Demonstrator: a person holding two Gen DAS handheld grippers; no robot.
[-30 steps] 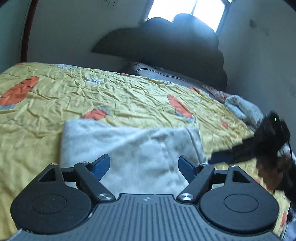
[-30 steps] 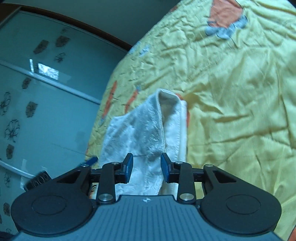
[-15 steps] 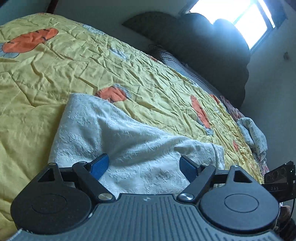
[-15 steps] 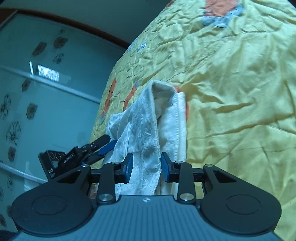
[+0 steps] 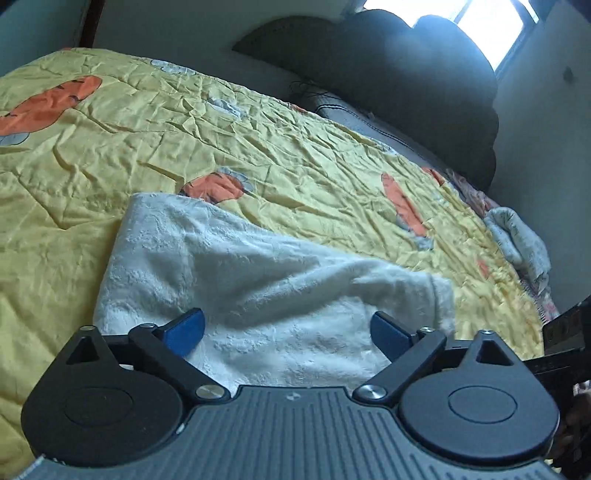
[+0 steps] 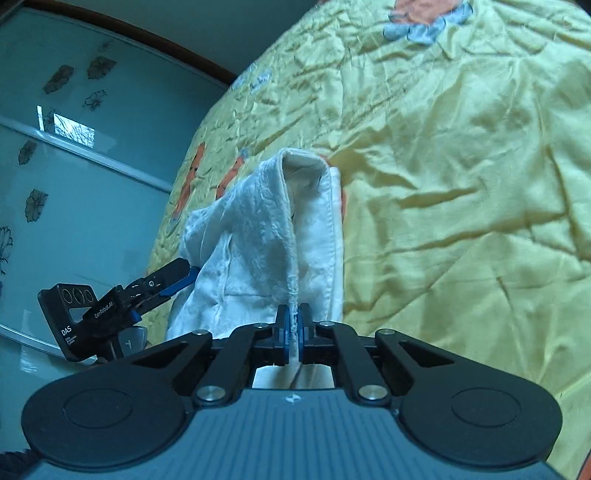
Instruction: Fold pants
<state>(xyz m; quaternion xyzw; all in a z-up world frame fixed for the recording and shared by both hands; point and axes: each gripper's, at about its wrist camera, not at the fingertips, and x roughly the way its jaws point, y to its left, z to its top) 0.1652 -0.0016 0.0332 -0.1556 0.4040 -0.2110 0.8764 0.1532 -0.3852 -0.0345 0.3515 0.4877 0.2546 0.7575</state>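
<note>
My right gripper (image 6: pixel 291 326) pinches a hem of the embossed white pants (image 5: pixel 258 295) lying on the crinkled yellow quilt (image 5: pixel 314 162), while my left gripper (image 5: pixel 286 330), jaws just opening, straddles the cloth unclamped.

Bedroom setting: a bed covered by a crumpled yellow quilt (image 5: pixel 295 155) printed with orange and grey motifs, backed by a dark, scallop-topped headboard (image 5: pixel 406 74) against a pale wall (image 5: pixel 166 26). A bright window (image 5: pixel 491 22) above the headboard supplies strong daylight, while a grey pillow (image 5: pixel 354 118) lies at the head of the bed. Beside the bed stands a wardrobe with frosted glass sliding doors (image 6: pixel 74 166) bearing dark flower prints.
</note>
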